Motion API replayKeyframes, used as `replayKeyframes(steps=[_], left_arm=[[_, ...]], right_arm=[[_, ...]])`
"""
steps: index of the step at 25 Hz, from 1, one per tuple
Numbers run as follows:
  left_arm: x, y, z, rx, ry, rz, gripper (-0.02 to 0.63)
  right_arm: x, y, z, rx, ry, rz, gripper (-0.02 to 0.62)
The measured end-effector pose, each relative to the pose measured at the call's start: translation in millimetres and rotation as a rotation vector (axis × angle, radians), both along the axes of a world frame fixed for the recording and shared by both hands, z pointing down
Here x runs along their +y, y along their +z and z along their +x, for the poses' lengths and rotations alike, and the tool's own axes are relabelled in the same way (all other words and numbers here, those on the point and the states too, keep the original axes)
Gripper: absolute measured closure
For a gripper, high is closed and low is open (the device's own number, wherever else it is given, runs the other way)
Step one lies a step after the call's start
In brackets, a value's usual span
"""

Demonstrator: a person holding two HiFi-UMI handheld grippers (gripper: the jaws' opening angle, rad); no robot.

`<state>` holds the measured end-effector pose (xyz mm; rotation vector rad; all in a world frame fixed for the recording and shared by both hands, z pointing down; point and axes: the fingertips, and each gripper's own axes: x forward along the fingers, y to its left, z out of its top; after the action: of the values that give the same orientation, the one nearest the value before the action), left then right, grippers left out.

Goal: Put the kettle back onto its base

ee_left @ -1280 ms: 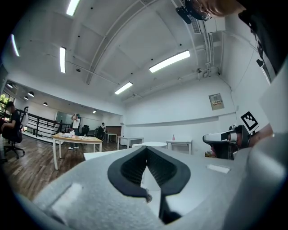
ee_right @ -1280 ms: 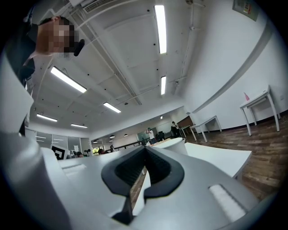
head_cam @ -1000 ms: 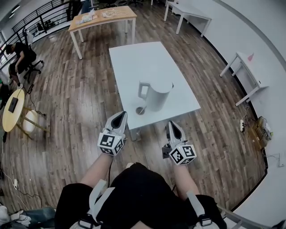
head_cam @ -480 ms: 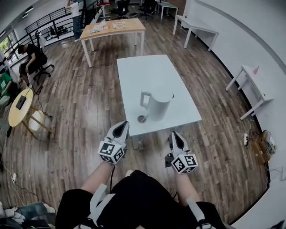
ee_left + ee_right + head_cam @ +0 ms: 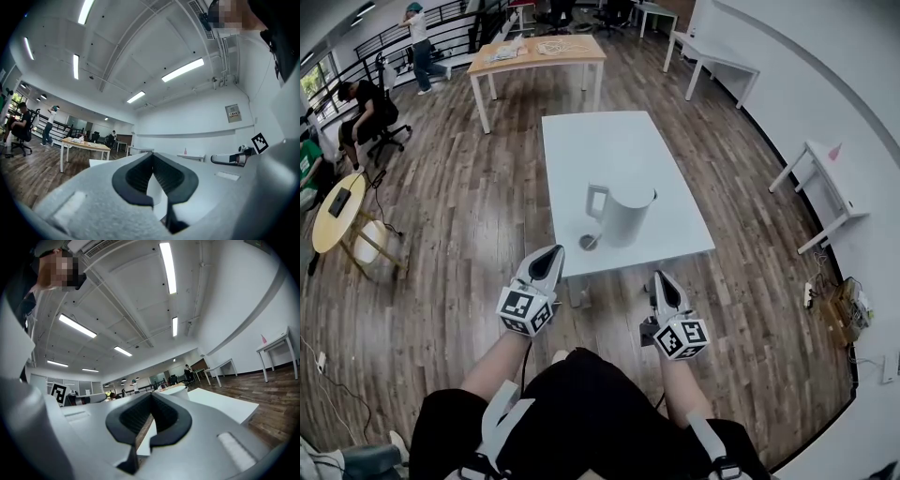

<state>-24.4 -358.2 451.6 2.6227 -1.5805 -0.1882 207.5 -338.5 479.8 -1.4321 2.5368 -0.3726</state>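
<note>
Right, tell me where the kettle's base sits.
In the head view the base lies on the white table, by its near edge, just left of the kettle.

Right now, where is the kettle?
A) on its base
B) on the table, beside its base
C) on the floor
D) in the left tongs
B: the kettle stands on the table, with the round base bare beside it.

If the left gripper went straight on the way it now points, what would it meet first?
Probably the tall white kettle on the white rectangular table, which the left gripper faces; depth is unclear.
</note>
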Motion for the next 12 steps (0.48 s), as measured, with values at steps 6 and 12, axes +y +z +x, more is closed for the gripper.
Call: replayKeyframes(steps=[6, 12], left_arm=[[-1.7, 3.6, 9.3, 0.006, 0.002, -0.013, 0.603], [-3.4, 7.3, 11.1, -0.026, 0.011, -0.016, 0.603]], right_arm=[[-3.6, 2.7, 5.5, 0.004, -0.003, -0.011, 0.597], [-5.5, 3.0, 1.7, -0.003, -0.006, -0.014, 0.595]])
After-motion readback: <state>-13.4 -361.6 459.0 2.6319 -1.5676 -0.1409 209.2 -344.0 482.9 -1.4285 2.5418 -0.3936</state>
